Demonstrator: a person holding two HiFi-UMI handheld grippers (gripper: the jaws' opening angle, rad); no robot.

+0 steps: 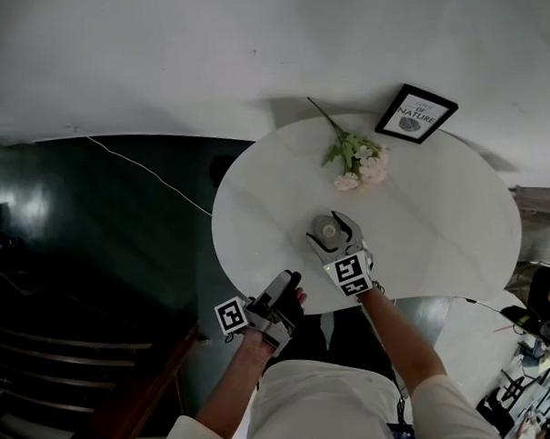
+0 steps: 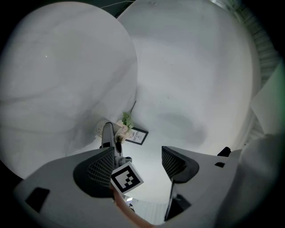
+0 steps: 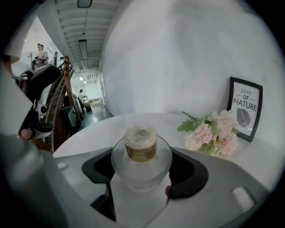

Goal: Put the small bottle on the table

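My right gripper (image 3: 141, 165) has the small bottle (image 3: 140, 150) between its jaws. The bottle is squat and round, of clear glass, with a gold-coloured collar and a pale cap. The dark pads sit against the glass on both sides, so the jaws stand wide but are closed on it. The bottle is upright, on my side of the bunch of pale pink flowers with green leaves (image 1: 359, 161), which lies on the round white marble-look worktop (image 1: 440, 239). The bottle is near the flowers but clear of them, over the middle of the worktop. I cannot tell whether its base touches the surface. Just beyond the flowers, away from me and a little to my right, a black-framed print with a leaf drawing (image 1: 416, 113) leans at the back of the worktop by the white wall. My left gripper (image 2: 139, 164) is well apart from the flowers, out past the worktop's near edge and close to my body. Its jaws are spread wide with nothing between them. Through the gap I see only the white worktop and the marker cube (image 2: 127, 177) of my other gripper. Further from the flowers, off the worktop's left side, is a dark glossy floor (image 1: 93, 231).
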